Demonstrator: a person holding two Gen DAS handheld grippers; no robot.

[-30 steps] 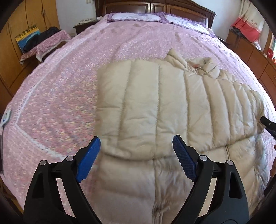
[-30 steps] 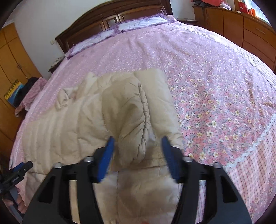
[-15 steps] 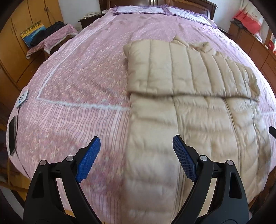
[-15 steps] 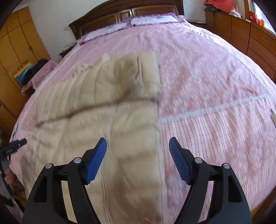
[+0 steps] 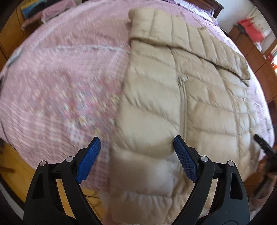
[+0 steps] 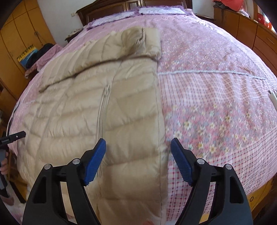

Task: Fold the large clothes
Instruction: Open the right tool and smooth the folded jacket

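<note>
A beige quilted puffer jacket (image 5: 181, 97) lies flat on the pink bed, zipper up, with its sleeves folded across the upper part. It also shows in the right wrist view (image 6: 110, 107). My left gripper (image 5: 136, 155) is open and empty, low over the jacket's left hem corner at the foot of the bed. My right gripper (image 6: 138, 159) is open and empty, over the jacket's right hem edge. The other gripper's tip shows at the frame edge in the left wrist view (image 5: 263, 145) and in the right wrist view (image 6: 13, 136).
The bed (image 6: 216, 86) has a pink floral cover and a dark wooden headboard (image 6: 135, 5). Wooden wardrobes (image 6: 19, 39) stand on the left, a low wooden dresser (image 6: 256, 32) on the right. The jacket hem hangs near the bed's foot edge.
Both grippers have let go of the folded sleeves, pulled back toward the foot of the bed and dropped lower to the jacket's hem corners. The jacket itself lies still.
</note>
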